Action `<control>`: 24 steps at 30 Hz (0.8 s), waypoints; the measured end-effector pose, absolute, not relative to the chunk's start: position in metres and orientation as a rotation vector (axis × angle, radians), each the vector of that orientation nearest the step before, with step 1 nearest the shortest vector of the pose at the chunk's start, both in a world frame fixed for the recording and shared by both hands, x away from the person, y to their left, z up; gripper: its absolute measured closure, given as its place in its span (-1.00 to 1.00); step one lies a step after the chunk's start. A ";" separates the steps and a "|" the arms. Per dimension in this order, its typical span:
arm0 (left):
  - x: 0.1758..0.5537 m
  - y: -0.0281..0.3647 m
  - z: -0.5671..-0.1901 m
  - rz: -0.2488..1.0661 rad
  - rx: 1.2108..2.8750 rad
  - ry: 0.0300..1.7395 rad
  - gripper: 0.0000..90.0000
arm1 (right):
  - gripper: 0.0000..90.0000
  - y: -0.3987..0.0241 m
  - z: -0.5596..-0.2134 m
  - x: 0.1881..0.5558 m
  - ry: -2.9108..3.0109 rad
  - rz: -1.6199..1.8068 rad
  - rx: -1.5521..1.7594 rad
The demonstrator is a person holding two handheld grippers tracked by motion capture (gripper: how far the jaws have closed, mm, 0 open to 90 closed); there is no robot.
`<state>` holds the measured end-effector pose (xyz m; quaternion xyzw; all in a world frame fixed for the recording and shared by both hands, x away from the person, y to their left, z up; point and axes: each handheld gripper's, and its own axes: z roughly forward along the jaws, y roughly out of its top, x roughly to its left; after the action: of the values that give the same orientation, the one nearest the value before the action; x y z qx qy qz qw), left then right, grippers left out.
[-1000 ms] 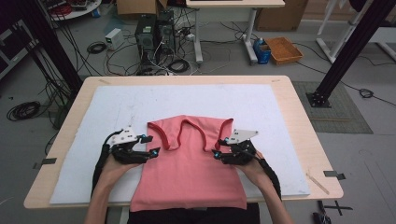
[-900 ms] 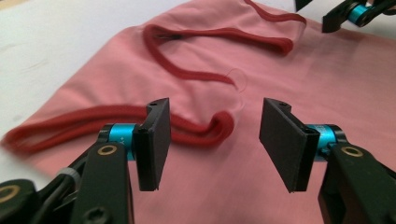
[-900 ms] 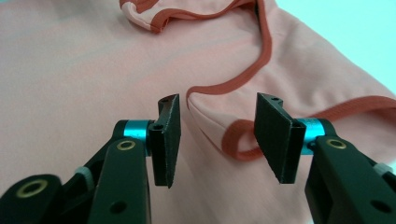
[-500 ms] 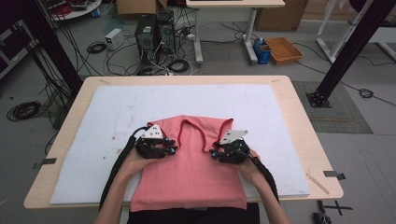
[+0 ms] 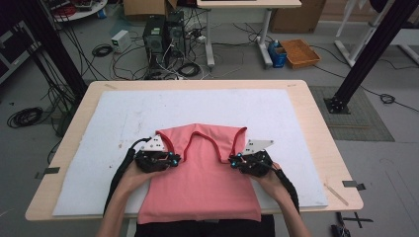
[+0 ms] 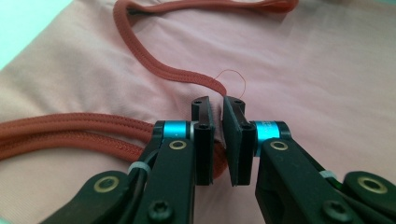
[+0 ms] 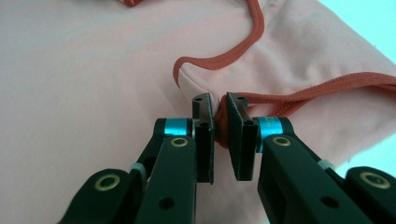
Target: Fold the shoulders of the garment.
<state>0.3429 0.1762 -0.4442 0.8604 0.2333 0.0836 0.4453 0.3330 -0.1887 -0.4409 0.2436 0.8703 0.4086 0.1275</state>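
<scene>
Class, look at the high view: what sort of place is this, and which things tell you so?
Probably a lab or workshop, not a home: computer towers and tangled cables on the floor, black frame posts, and a white-covered table.

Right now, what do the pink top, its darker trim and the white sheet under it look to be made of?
Pink top: soft, matte, thin knit fabric by its look; it lies limp with shallow wrinkles. Trim: thicker rust-red binding with visible stitch rows and a loose thread. White sheet: matte, flat, faintly smudged; possibly foam board or paper, hard to tell.
</scene>
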 end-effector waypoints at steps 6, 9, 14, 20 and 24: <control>0.336 0.183 -0.448 0.169 2.122 0.586 0.83 | 0.82 -0.198 -0.447 0.326 2.562 1.204 0.724; 0.333 0.184 -0.449 0.161 2.132 0.581 0.83 | 0.82 -0.198 -0.450 0.323 2.575 1.205 0.723; 0.331 0.185 -0.450 0.150 2.134 0.584 0.83 | 0.81 -0.196 -0.450 0.319 2.583 1.213 0.705; 0.331 0.185 -0.451 0.142 2.136 0.590 0.82 | 0.80 -0.197 -0.451 0.319 2.587 1.212 0.705; 0.331 0.185 -0.451 0.139 2.138 0.593 0.81 | 0.75 -0.197 -0.451 0.319 2.590 1.206 0.718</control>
<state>0.3313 0.1851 -0.4510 0.8620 0.2393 0.0559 0.4434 0.3191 -0.1968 -0.4508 0.2427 0.8749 0.4074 0.0979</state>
